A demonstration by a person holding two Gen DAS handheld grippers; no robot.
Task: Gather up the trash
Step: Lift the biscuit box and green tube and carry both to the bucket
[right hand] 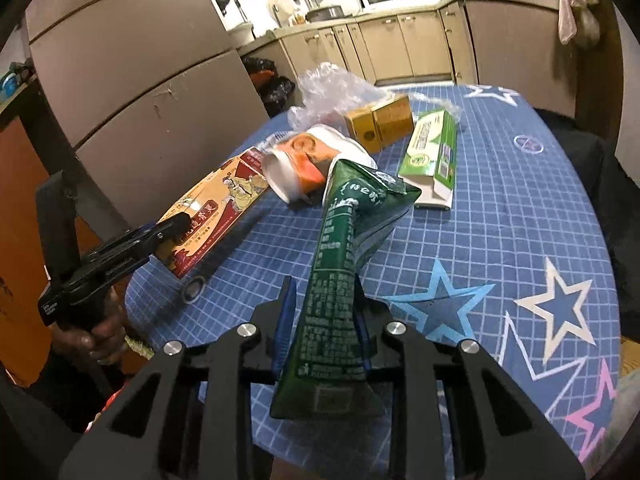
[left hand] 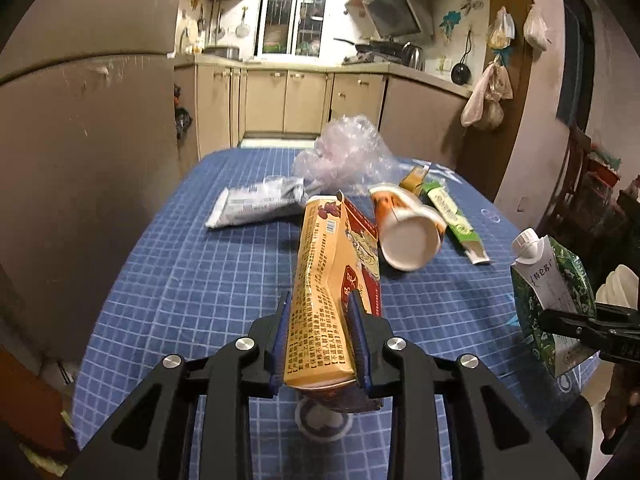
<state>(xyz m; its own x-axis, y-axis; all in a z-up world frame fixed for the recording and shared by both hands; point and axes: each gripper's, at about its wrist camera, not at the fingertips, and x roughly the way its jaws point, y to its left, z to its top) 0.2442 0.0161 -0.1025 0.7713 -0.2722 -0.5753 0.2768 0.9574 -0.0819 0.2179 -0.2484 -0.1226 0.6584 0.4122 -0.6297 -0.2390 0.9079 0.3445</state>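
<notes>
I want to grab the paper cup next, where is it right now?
The paper cup lies on its side mid-table, between the tan box in the left hand-held gripper and the green sachet.

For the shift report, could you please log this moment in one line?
left gripper: shut on yellow box | right gripper: shut on green carton | paper cup: on table

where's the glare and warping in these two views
Left wrist view: the kitchen window blows out white, and the fridge edges bow with fisheye distortion. Right wrist view: no blown-out highlights, dimmer overall; the blue tablecloth grid curves toward the rim, and the corners vignette to black.
</notes>
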